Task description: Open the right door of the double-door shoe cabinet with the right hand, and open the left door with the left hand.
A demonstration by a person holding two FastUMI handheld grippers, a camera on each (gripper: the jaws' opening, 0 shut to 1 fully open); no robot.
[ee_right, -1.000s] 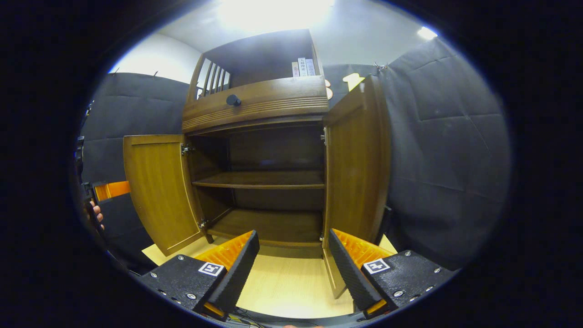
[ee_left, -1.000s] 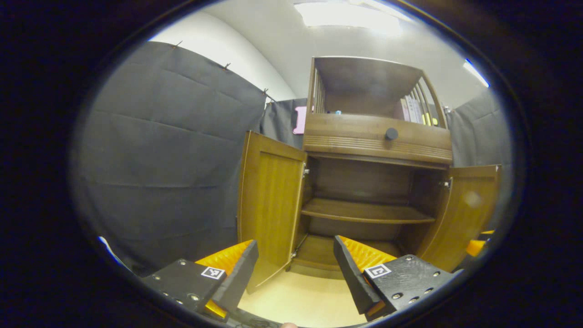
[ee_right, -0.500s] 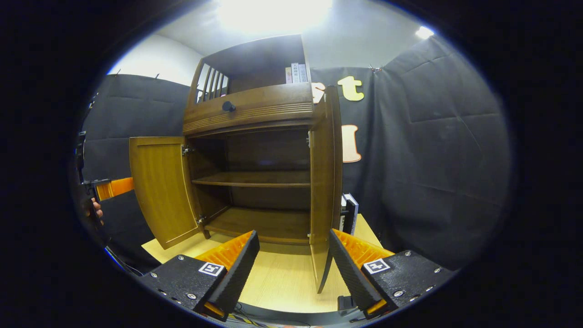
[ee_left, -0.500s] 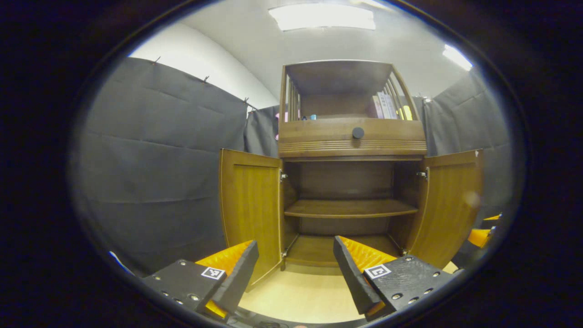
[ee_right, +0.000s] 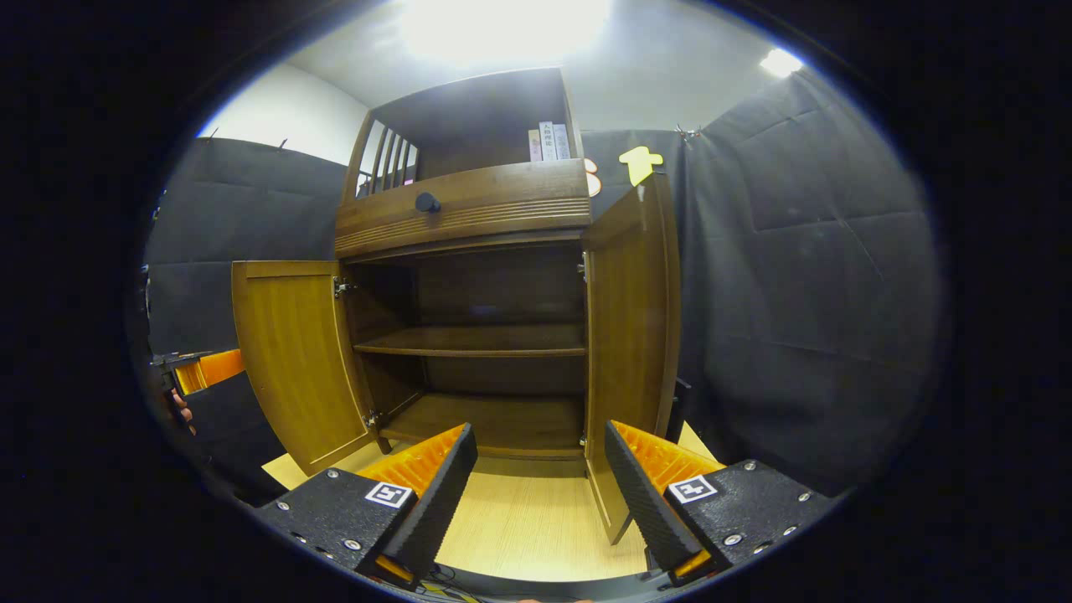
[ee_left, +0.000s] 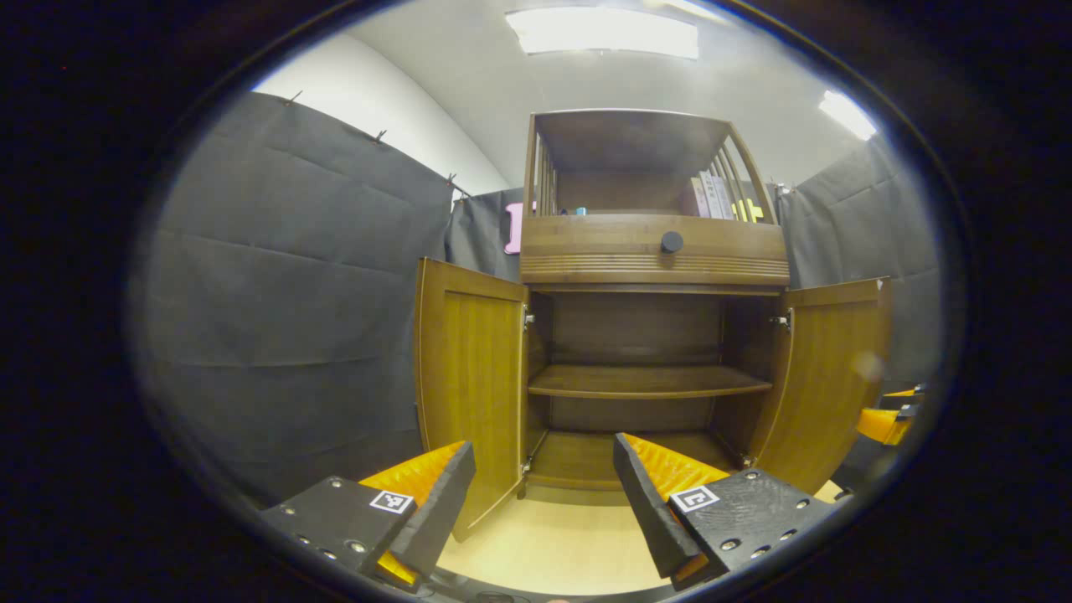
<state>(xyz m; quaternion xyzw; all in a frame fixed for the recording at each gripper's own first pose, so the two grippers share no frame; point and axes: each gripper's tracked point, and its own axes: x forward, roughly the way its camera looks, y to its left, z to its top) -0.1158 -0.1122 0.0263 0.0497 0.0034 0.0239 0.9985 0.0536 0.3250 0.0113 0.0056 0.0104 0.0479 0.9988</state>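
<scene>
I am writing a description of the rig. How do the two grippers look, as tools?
Each gripper, left gripper and right gripper, has two wedge-shaped fingers with ribbed inner faces. They sit on black blocks with small screws. Each block carries a small square black-and-white marker. Thin cables lie under the right gripper.

Lighting overhead: ceiling panel [ee_left: 601,31] sharp in left gripper view, same kind of source blown out to white glare [ee_right: 502,25] in right gripper view. Second small lamp [ee_left: 847,115] upper right. Cabinet [ee_left: 653,251] front well lit, its interior [ee_right: 494,293] dim and shadowed. Strong fisheye bending at the edges, straight lines curve. Focus crisp mid-frame; faint smudge on the right door [ee_left: 867,366].
</scene>
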